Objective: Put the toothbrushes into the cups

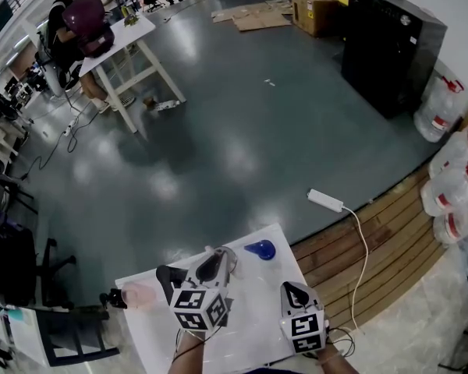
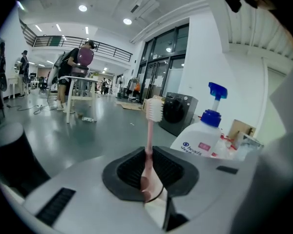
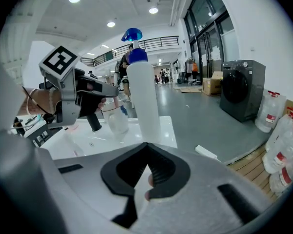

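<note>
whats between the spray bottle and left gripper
A clear cup, standing beside the spray bottle near the left gripper's tips, in the right gripper view.

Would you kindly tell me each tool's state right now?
Left tool: closed on the pink plastic toothbrush.
Right tool: closed, apparently empty.

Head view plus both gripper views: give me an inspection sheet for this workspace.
Surface: small white table on grey floor.
Job's things: pink toothbrush in left gripper; clear cup just ahead of it; a pinkish cup, it seems, at table's left.
Clutter: spray bottle, blue head.
Grippers: left gripper shut on the pink toothbrush; right gripper over the near right, grip unclear.
Cables: power strip with white cable on the floor.
Surroundings: dark washing machine, water jugs, a person at a far table.
</note>
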A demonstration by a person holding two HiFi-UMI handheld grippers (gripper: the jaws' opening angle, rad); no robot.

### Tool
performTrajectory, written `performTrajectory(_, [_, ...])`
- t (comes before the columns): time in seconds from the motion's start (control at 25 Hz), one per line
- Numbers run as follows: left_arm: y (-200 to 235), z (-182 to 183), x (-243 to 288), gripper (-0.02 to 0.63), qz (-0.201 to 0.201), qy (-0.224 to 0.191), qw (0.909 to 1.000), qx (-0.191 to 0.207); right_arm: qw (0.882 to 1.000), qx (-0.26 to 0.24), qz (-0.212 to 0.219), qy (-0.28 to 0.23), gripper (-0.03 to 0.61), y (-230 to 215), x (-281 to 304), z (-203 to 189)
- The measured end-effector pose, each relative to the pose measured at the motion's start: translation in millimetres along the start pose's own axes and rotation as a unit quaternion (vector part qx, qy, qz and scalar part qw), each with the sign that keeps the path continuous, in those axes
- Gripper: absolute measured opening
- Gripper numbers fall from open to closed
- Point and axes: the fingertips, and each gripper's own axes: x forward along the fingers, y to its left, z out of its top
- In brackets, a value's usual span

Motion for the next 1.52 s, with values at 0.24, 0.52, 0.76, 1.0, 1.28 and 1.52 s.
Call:
performTrajectory(0.24, [-0.6, -11.3, -3.4, 0.044, 0.005, 0.016, 0.9999, 0.002, 1.0, 0.0, 0.004, -0.002, 0.0, 2.8, -0.7, 2.2])
performTrajectory(0.52, [0.8, -20.3, -8.0, 0.046, 0.013, 0.026, 0.9996, 0.0, 1.0, -0.001, 0.004, -0.002, 0.0, 3.9, -4.0, -0.6])
performTrajectory(0.76, [0.7, -27.8, -13.8, 0.046, 0.018, 0.03, 0.9993, -0.008, 1.0, -0.001, 0.004, -0.006, 0.0, 4.3, -5.5, 0.7])
performTrajectory(1.0, [-0.6, -33.4, -20.5, 0.046, 0.011, 0.037, 0.9992, -0.011, 1.0, -0.003, 0.01, -0.012, 0.0, 11.5, -5.7, 3.8])
performTrajectory(1.28, [-6.8, -37.8, -26.9, 0.057, 0.015, 0.04, 0.999, -0.01, 1.0, -0.008, 0.022, -0.019, 0.0, 17.9, -8.1, 6.7])
performTrajectory(1.52, [-8.5, -35.7, -33.2, 0.106, 0.019, 0.034, 0.9991, -0.014, 0.999, -0.014, 0.032, -0.024, 0.0, 24.8, -9.6, 10.7])
